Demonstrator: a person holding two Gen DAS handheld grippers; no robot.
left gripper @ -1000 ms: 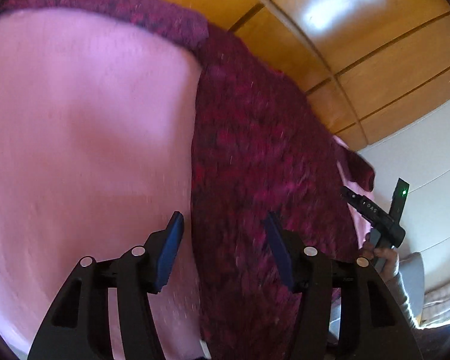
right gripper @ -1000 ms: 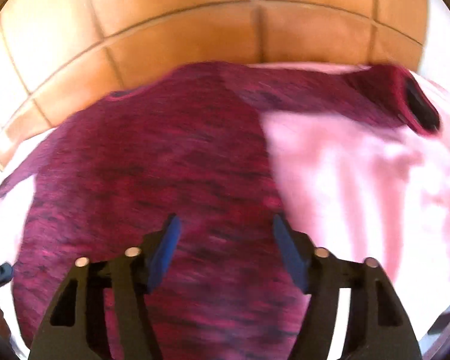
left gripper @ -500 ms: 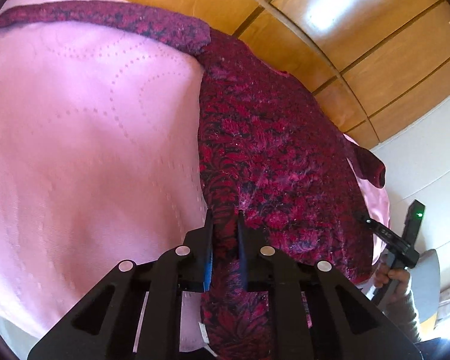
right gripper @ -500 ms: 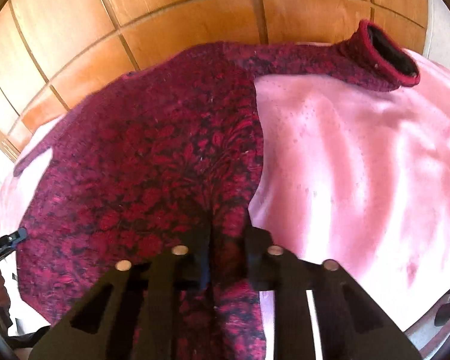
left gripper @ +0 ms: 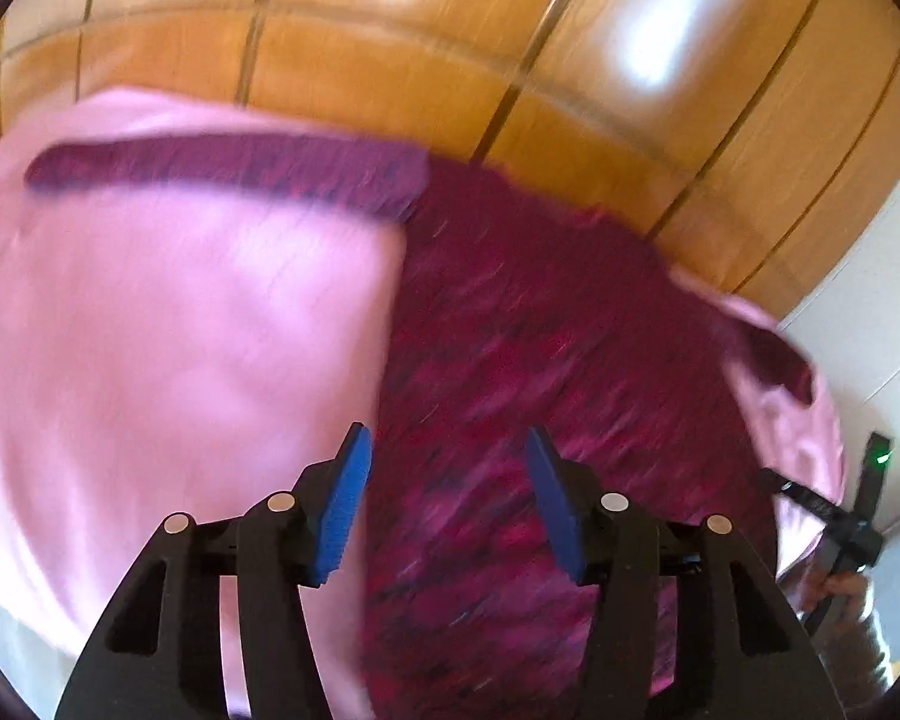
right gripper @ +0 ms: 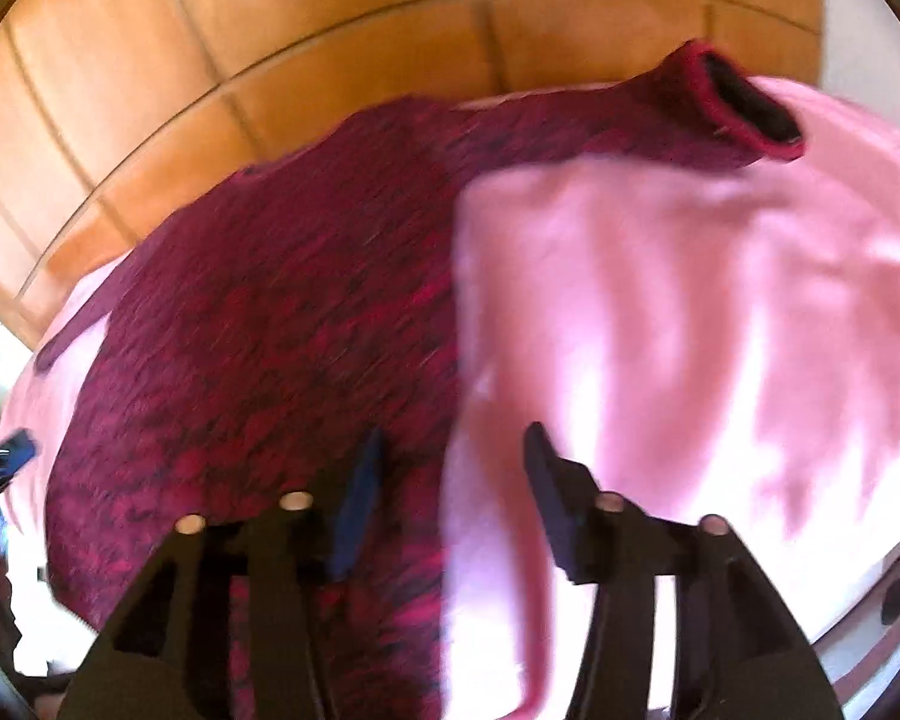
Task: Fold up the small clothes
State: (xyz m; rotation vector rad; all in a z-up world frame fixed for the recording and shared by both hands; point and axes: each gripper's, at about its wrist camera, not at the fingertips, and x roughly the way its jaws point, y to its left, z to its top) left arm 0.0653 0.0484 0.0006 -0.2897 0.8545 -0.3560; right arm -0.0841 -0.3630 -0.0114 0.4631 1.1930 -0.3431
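A dark red knitted sweater (left gripper: 540, 330) lies spread flat on a pink cloth (left gripper: 168, 330), with one sleeve (left gripper: 228, 171) stretched out to the left. My left gripper (left gripper: 447, 468) is open and empty above the sweater's left hem edge. In the right wrist view the sweater (right gripper: 282, 312) fills the left half, its other sleeve and cuff (right gripper: 744, 108) reaching to the upper right. My right gripper (right gripper: 450, 468) is open and empty above the sweater's right side edge, over the pink cloth (right gripper: 690, 330). Both views are blurred by motion.
A wooden panelled wall (left gripper: 450, 60) stands behind the cloth-covered surface and also shows in the right wrist view (right gripper: 270, 60). The right gripper and the hand that holds it (left gripper: 840, 540) show at the left view's right edge. A white wall (left gripper: 870, 300) is at the right.
Half a second ago both grippers were shut on the sweater's lower edge. Now both are open and have let go, and both views have pulled back a little.
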